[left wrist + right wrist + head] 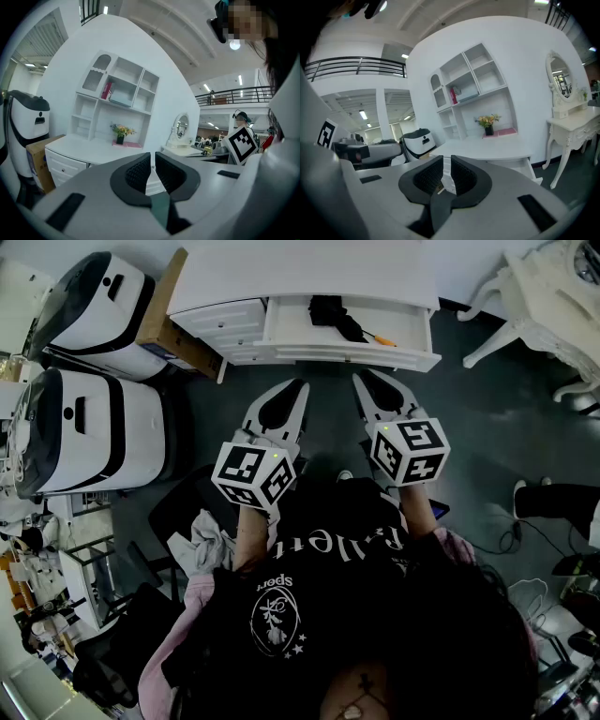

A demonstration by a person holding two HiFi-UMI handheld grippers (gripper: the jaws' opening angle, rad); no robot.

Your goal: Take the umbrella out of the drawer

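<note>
A black folded umbrella [333, 317] with an orange tip lies in the open drawer [337, 355] of the white dresser [300, 273]. Both grippers hover side by side in front of the drawer, short of its front panel and pointing toward it. My left gripper [300, 385] is shut with nothing between its jaws, and its dark pads [136, 171] nearly meet. My right gripper [361, 379] is shut and empty as well, with its pads [461, 176] close together. In both gripper views the dresser top and the white shelf unit [117, 93] stand ahead; the umbrella is hidden there.
Two white-and-black machines [94, 306] [84, 427] stand at the left, with a cardboard box [173, 324] beside the dresser. A white ornate table [544, 296] stands at the right. A person's foot [553, 498] and cables lie on the dark floor at the right.
</note>
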